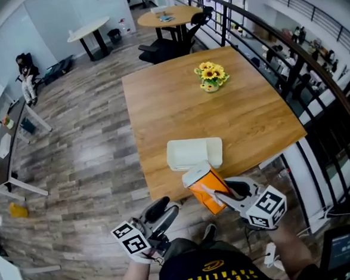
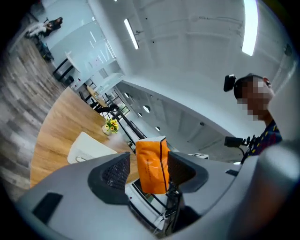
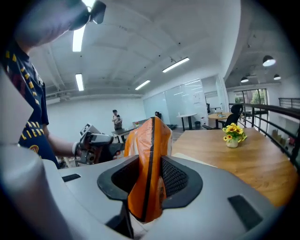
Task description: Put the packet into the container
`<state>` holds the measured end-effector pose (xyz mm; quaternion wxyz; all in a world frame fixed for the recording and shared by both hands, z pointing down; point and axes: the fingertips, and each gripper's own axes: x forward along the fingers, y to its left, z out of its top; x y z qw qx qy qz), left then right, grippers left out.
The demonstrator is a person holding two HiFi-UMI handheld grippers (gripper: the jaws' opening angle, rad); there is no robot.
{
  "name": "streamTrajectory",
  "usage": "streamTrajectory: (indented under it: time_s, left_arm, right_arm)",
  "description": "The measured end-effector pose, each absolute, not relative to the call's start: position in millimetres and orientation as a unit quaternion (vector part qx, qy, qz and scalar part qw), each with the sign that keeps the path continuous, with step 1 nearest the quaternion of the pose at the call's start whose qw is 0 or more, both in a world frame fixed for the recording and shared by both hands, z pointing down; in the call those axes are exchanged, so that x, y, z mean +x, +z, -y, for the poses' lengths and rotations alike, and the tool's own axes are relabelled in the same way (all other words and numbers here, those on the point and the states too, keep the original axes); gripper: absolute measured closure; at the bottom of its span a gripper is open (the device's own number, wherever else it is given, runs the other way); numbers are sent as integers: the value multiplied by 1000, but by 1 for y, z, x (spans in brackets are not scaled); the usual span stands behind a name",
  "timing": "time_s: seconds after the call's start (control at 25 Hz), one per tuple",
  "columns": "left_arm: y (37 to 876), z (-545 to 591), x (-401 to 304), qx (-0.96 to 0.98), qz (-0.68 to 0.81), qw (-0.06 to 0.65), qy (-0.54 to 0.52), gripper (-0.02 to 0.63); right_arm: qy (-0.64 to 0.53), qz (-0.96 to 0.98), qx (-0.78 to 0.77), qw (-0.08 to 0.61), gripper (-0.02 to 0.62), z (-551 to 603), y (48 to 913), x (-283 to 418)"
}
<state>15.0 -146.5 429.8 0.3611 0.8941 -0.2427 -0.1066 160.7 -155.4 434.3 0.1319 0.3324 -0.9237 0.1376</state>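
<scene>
The right gripper (image 1: 222, 194) clamps the orange packet (image 1: 203, 187) above the table's (image 1: 161, 107) near edge, just short of the white container (image 1: 177, 148). The left gripper (image 1: 163, 212) hangs open and empty. Judging from this, the packet is picked up and the placing is not yet done.

The orange plastic packet (image 1: 205, 191) covers the white rectangular container's (image 1: 193, 150) six o'clock rim; the right gripper (image 1: 216, 194) swallows its lower end.

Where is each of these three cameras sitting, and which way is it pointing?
Head view: on the head, looking down at table, container; left gripper, right gripper, shirt show.
Left gripper view: rides it, open jaws facing the packet; person's head shows.
Right gripper view: rides it, jaws shut on packet; shirt, left hand show.
All three share packet, flowers.
</scene>
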Motion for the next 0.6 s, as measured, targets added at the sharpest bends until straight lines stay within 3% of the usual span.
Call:
streamTrajectory:
  time_s: [0.24, 0.6]
  left_arm:
    - [440, 194, 20, 903, 299, 306, -46, 368]
    - [479, 268, 13, 908, 278, 313, -14, 368]
  right_arm:
    - [66, 905, 354, 227, 449, 228, 454, 183]
    - [-36, 867, 335, 368, 451, 306, 485, 151]
